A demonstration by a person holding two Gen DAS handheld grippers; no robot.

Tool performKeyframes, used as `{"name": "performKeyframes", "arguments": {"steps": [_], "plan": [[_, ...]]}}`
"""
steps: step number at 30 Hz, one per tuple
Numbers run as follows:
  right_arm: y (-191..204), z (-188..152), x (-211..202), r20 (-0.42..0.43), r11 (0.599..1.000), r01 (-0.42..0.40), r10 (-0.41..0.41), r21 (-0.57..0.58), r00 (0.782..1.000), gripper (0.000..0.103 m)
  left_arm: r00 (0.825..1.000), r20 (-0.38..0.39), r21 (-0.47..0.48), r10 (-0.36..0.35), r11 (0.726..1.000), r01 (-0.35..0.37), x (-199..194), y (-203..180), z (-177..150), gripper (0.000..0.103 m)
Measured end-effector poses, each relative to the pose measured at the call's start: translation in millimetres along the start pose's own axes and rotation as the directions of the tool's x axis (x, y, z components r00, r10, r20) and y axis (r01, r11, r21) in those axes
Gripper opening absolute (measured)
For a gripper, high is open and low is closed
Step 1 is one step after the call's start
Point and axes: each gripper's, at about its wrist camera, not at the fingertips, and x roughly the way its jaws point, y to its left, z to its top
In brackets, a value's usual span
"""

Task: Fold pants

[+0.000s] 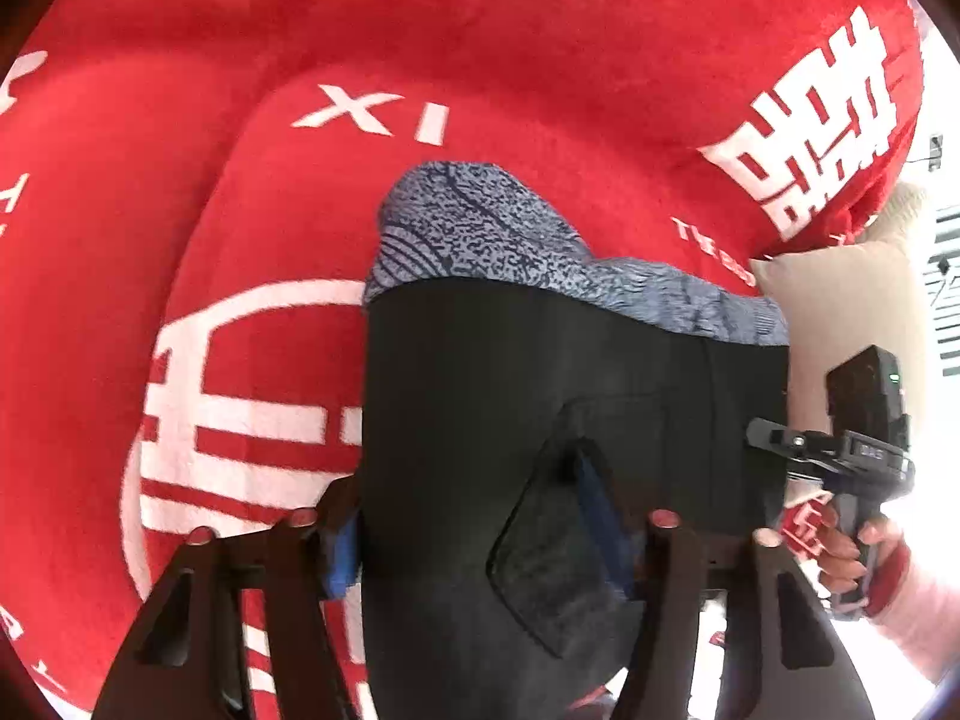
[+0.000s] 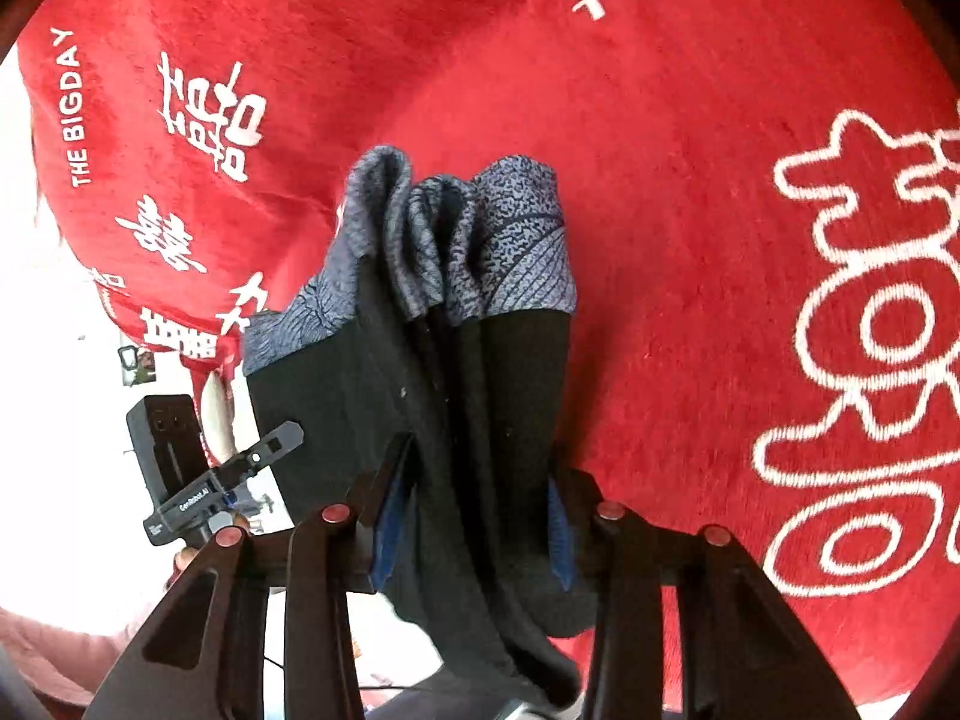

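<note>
Black pants with a blue-grey patterned hem hang over a red blanket. In the left wrist view my left gripper has the black cloth filling the gap between its blue pads, with a flat pocket panel lying by the right finger. In the right wrist view the pants are bunched into several upright folds, and my right gripper is shut on that bundle. Each gripper shows in the other's view: the right gripper body with a hand on it, and the left gripper body.
The red blanket with white lettering covers the whole surface under the pants. A beige pillow lies at its right edge in the left wrist view. A pink sleeve shows at the lower right.
</note>
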Motion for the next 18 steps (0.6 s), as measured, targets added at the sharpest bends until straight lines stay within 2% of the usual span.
{"name": "performKeyframes", "arguments": {"steps": [2, 5, 7, 10, 13, 16, 18], "plan": [[5, 0, 4, 0.010, 0.998, 0.052, -0.052, -0.046, 0.999, 0.050, 0.999, 0.013, 0.010, 0.039, 0.999, -0.040, 3, 0, 0, 0.081], [5, 1, 6, 0.017, 0.996, 0.077, -0.076, -0.054, 0.997, 0.055, 0.999, 0.020, -0.003, 0.049, 0.999, -0.049, 6, 2, -1, 0.084], [4, 0, 7, 0.024, 0.995, 0.087, -0.086, -0.048, 0.996, 0.057, 0.995, 0.026, -0.005, 0.101, 0.995, -0.101, 7, 2, -1, 0.095], [6, -4, 3, 0.031, 0.993, 0.116, -0.115, -0.026, 0.993, 0.060, 0.988, 0.012, -0.012, 0.151, 0.988, -0.151, 3, 3, -4, 0.096], [11, -8, -7, 0.025, 0.986, 0.167, -0.167, -0.011, 0.986, 0.064, 0.970, 0.007, 0.000, 0.244, 0.970, -0.244, -8, -6, -8, 0.096], [21, -13, -20, 0.020, 0.975, 0.223, -0.223, -0.009, 0.975, 0.069, 0.956, 0.013, 0.022, 0.294, 0.955, -0.294, -23, -17, -14, 0.096], [25, -19, -33, 0.027, 0.967, 0.256, -0.256, -0.008, 0.966, 0.077, 0.943, 0.011, 0.037, 0.332, 0.943, -0.332, -32, -28, -21, 0.096]]}}
